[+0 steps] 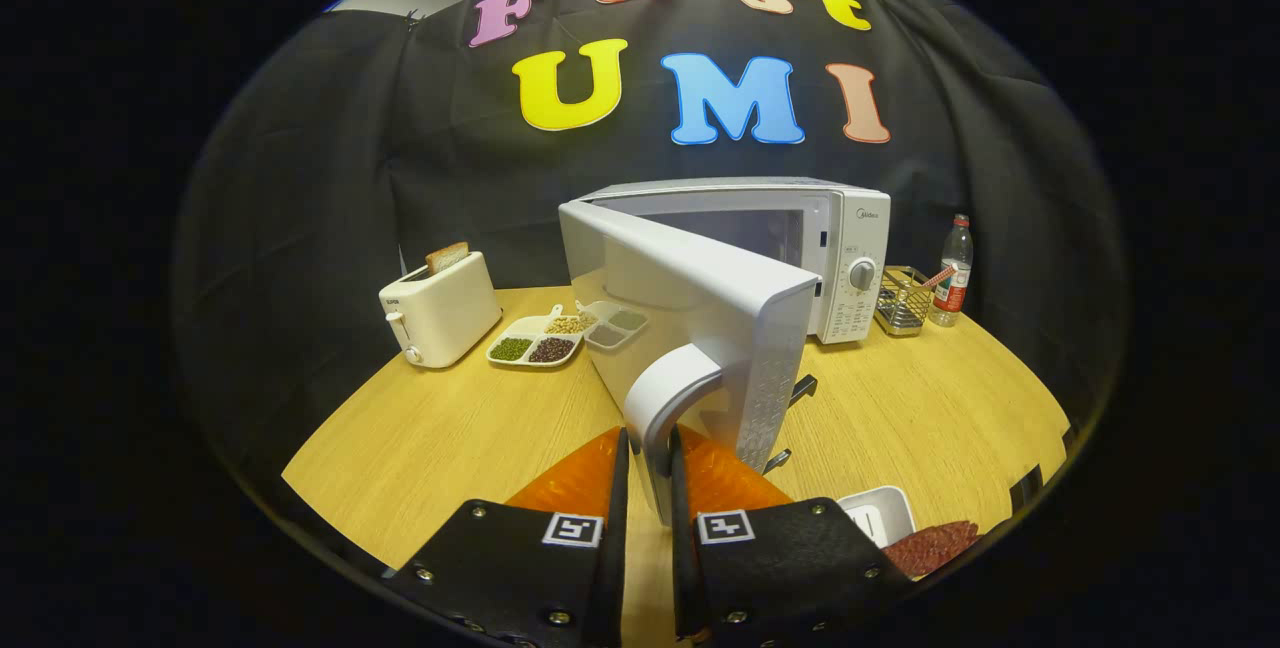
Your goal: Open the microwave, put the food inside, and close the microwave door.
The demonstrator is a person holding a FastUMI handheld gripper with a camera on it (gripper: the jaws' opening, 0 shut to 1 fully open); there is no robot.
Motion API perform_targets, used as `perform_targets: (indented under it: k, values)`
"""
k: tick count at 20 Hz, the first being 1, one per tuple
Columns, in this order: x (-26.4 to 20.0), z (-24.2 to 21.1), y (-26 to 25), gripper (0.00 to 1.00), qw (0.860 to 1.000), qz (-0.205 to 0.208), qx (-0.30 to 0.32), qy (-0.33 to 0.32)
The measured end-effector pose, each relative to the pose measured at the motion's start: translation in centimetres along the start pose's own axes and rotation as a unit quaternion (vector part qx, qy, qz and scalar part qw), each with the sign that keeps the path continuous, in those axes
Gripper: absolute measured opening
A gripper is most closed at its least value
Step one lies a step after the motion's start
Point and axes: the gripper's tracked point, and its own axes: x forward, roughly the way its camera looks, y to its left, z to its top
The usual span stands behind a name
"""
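Gripper view: claw clamps the handle of the door, which swings out toward it from the microwave on the desk; toaster and tray alongside.

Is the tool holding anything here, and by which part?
Yes: the tool is shut on the microwave door, gripping the lower end of its handle.

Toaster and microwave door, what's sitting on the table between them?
In the gripper view, a divided snack tray of beans and nuts lies between the toaster and the open microwave door.
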Motion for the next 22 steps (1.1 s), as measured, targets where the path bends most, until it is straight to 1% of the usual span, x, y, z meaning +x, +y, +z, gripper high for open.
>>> perform_targets:
  k: [5,11,16,18,19,22]
  values:
    - [-1.2,-1.5,3.5,0.2,1.0,-0.004,-0.001,0.016]
    - [-2.7,-3.0,8.4,0.22,0.999,0.027,-0.038,0.019]
    - [-3.2,-3.9,12.4,0.23,0.994,0.093,-0.047,0.036]
    - [-3.5,-5.0,15.2,0.23,0.986,0.151,-0.045,0.059]
    - [-3.9,-5.4,15.9,0.23,0.982,0.172,-0.048,0.068]
    - [-6.2,-4.2,16.5,0.24,0.974,0.214,-0.052,0.048]
